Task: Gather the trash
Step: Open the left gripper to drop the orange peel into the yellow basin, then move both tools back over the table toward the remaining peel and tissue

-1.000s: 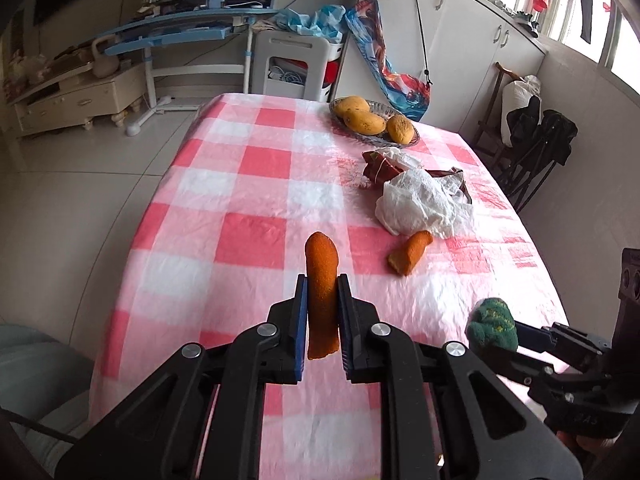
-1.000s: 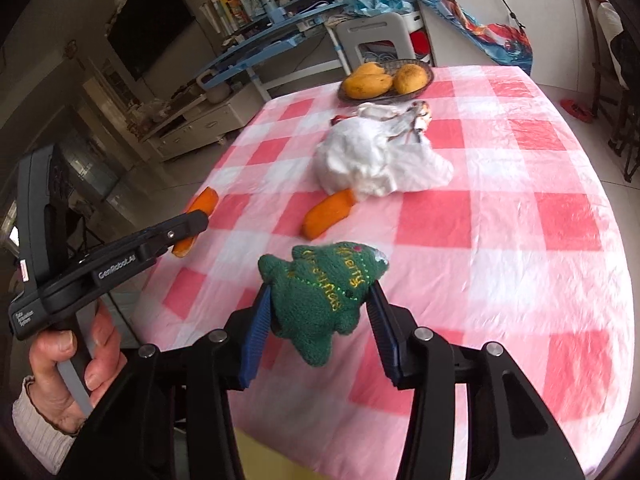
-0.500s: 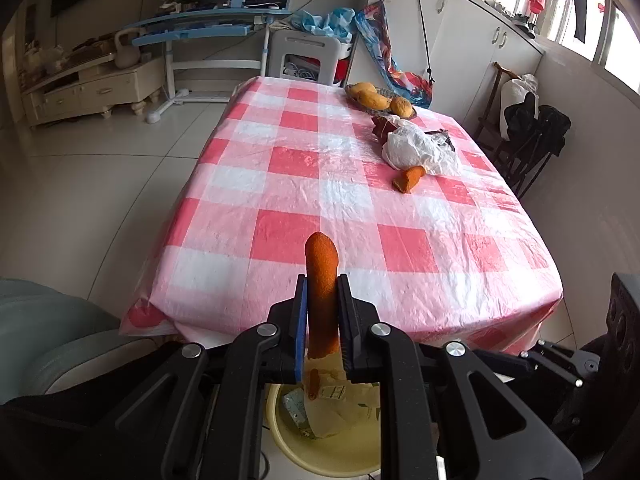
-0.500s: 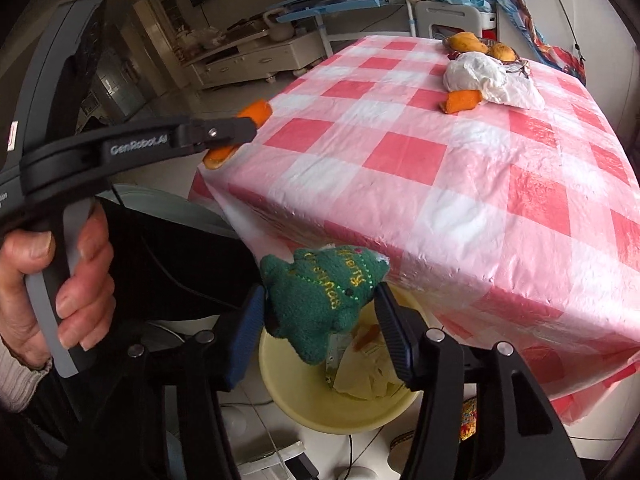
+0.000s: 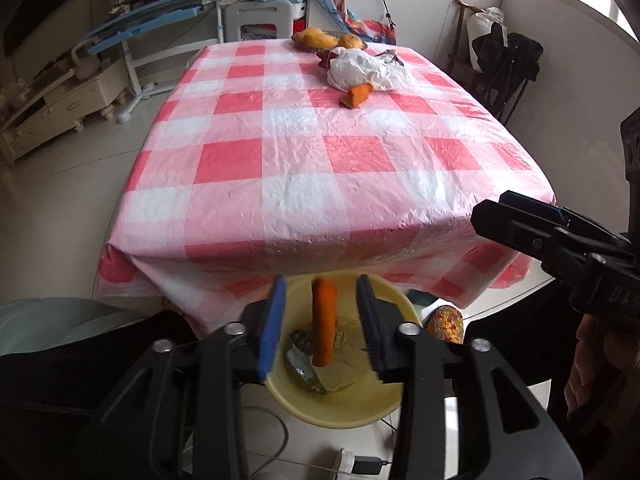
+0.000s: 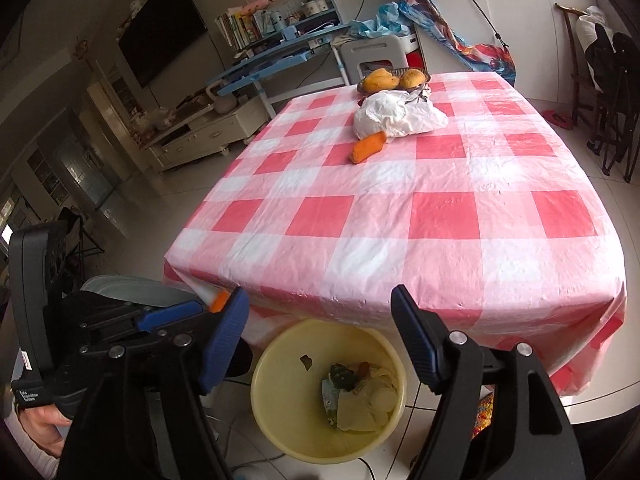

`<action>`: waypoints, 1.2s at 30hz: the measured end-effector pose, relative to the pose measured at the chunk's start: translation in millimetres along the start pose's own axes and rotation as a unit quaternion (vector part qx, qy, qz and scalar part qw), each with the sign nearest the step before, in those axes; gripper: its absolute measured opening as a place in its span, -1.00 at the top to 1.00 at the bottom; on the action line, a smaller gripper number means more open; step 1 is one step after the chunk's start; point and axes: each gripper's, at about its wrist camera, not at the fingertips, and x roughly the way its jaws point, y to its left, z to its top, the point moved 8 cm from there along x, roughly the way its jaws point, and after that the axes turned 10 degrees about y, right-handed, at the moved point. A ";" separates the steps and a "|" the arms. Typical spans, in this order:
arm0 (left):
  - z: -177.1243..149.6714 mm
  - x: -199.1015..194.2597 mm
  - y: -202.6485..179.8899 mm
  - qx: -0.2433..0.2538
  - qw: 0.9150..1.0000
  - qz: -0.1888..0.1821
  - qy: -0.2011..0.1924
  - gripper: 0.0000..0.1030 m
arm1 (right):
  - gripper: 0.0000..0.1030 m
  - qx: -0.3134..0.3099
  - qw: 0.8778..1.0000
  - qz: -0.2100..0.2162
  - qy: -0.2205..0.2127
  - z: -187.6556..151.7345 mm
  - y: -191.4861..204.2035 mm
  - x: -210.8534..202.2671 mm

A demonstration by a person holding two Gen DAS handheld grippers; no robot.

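At bottom centre of my left view, the left gripper (image 5: 320, 320) stands spread, the orange piece (image 5: 323, 322) loose between its fingers, long axis upright, over the yellow bin (image 5: 340, 412). In my right view, the right gripper (image 6: 316, 332) gapes empty above the bin.

We see an upright orange carrot piece (image 5: 323, 322) at lower centre, over our yellow trash bucket (image 6: 280, 432) holding wrappers.

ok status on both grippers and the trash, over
Left gripper open, orange piece dropping toward yellow bin. Right gripper open, empty. Second orange piece on table.
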 end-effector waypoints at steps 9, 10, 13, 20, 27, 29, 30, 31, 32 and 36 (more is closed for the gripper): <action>16.4 -35.0 34.2 -0.065 0.993 0.041 -0.088 -0.37 | -0.41 0.011 1.000 -0.002 -0.007 -2.6 -5.6 -5.8; 17.1 -36.4 37.7 -0.073 0.992 0.042 -0.091 -0.38 | -0.41 0.010 1.000 -0.002 -0.006 -2.7 -5.0 -5.3; 18.1 -39.7 45.7 -0.090 0.990 0.043 -0.098 -0.39 | -0.42 0.006 1.000 -0.004 -0.005 -4.9 -3.7 -5.6; 19.0 -41.3 47.1 -0.092 0.989 0.047 -0.105 -0.40 | -0.42 0.001 1.000 -0.008 -0.005 -6.7 -2.1 -6.1; 19.1 -45.5 53.0 -0.107 0.987 0.047 -0.114 -0.44 | -0.42 -0.004 1.000 -0.012 -0.003 -6.7 -1.3 -4.4; 19.3 -45.5 53.3 -0.108 0.986 0.045 -0.115 -0.44 | -0.42 -0.007 1.000 -0.016 -0.005 -6.1 -0.4 -5.5; 19.4 -45.5 53.0 -0.108 0.986 0.045 -0.116 -0.45 | -0.43 -0.009 1.000 -0.017 -0.007 -6.1 0.2 -5.9; 19.5 -45.3 52.4 -0.107 0.986 0.045 -0.116 -0.45 | -0.44 -0.010 1.000 -0.018 -0.008 -6.0 0.2 -6.1; 19.5 -45.1 51.7 -0.106 0.986 0.046 -0.116 -0.45 | -0.44 -0.011 1.000 -0.018 -0.008 -5.9 0.1 -6.3; 19.5 -43.9 50.8 -0.103 0.987 0.049 -0.115 -0.46 | -0.44 -0.010 1.000 -0.018 -0.010 -5.1 -0.5 -7.0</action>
